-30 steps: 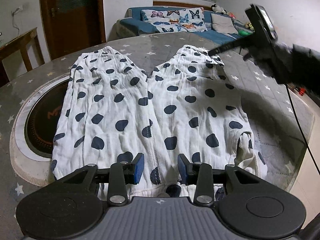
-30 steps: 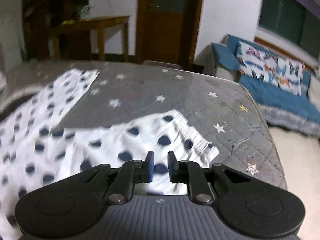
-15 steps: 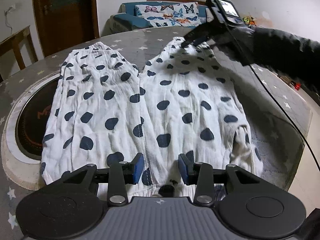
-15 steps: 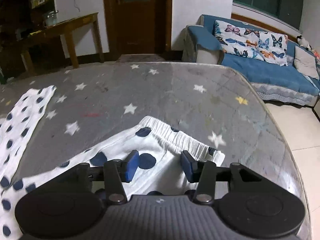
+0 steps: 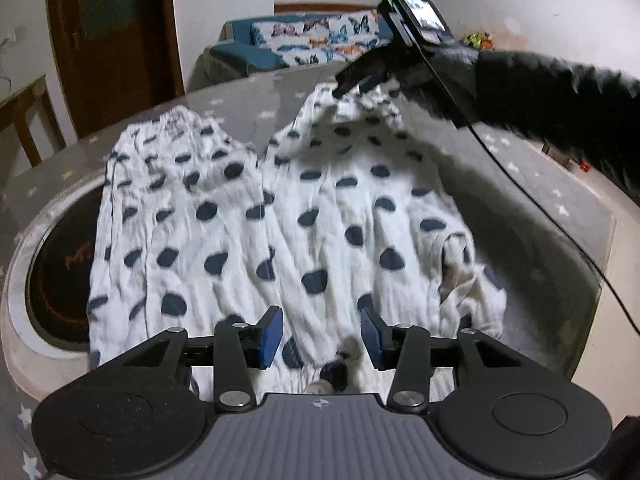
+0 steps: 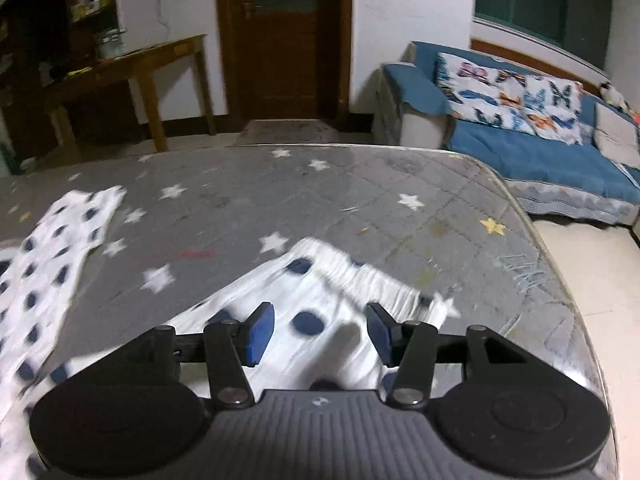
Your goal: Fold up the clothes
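White trousers with dark blue dots (image 5: 280,216) lie spread on the grey star-patterned table (image 5: 520,184), both legs pointing away from me. My left gripper (image 5: 321,334) is open just above the near waist end. My right gripper (image 6: 316,330) is open over the far cuff of the right leg (image 6: 352,276), which has a gathered hem and is slightly lifted and rumpled. In the left wrist view the right gripper (image 5: 354,80) sits at that far cuff, held by a dark-sleeved arm. The other leg's cuff (image 6: 80,216) lies flat to the left.
A round dark burner with a pale ring (image 5: 52,264) is set in the table under the left leg. A cable (image 5: 540,208) trails from the right gripper across the table. Beyond are a blue sofa (image 6: 540,152), a wooden door (image 6: 280,36) and a wooden side table (image 6: 132,68).
My right gripper has opened wider and moved in over the far cuff, which is now bunched and raised. My left gripper has also opened wider and stays at the near end.
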Demonstrator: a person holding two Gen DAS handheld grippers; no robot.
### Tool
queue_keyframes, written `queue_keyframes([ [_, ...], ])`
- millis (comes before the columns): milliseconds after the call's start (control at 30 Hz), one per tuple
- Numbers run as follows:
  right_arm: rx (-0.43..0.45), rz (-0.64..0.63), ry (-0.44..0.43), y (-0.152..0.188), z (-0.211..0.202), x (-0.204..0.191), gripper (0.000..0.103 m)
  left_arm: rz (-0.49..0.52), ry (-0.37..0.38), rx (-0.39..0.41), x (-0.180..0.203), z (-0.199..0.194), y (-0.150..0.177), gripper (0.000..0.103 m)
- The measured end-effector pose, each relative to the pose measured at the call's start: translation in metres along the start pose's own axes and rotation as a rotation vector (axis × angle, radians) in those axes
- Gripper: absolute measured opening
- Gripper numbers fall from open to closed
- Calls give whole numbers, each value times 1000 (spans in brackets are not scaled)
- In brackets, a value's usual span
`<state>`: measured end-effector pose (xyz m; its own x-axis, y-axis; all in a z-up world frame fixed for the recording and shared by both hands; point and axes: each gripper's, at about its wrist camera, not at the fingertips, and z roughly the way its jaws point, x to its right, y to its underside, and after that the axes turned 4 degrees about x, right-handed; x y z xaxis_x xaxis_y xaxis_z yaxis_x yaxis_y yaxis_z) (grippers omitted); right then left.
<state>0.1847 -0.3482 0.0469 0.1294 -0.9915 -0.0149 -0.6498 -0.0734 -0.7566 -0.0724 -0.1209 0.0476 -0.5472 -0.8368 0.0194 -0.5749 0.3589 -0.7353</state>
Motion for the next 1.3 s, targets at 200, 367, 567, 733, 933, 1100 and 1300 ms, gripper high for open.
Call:
queue_keyframes([
  [200,-24,-48,-14,17,-16,-10,54,52,81,63,22,5,-14,37],
  [367,-39,-9,3,27,-14,-2,56,86,181,43,43,26,-16,23],
  [567,-40,-16,14,32,-17,7,58,92,294,-19,60,42,-5,16],
  [733,-47,-11,36,31,-18,15,58,88,368,-19,69,44,-2,16],
  [933,-13,3,31,17,-11,13,58,61,401,-20,68,45,-4,17],
  [1100,-26,25,60,14,5,19,60,30,384,13,53,30,-10,20],
  [1300,-19,-5,56,10,-6,10,60,-40,276,115,7,-1,-21,27],
])
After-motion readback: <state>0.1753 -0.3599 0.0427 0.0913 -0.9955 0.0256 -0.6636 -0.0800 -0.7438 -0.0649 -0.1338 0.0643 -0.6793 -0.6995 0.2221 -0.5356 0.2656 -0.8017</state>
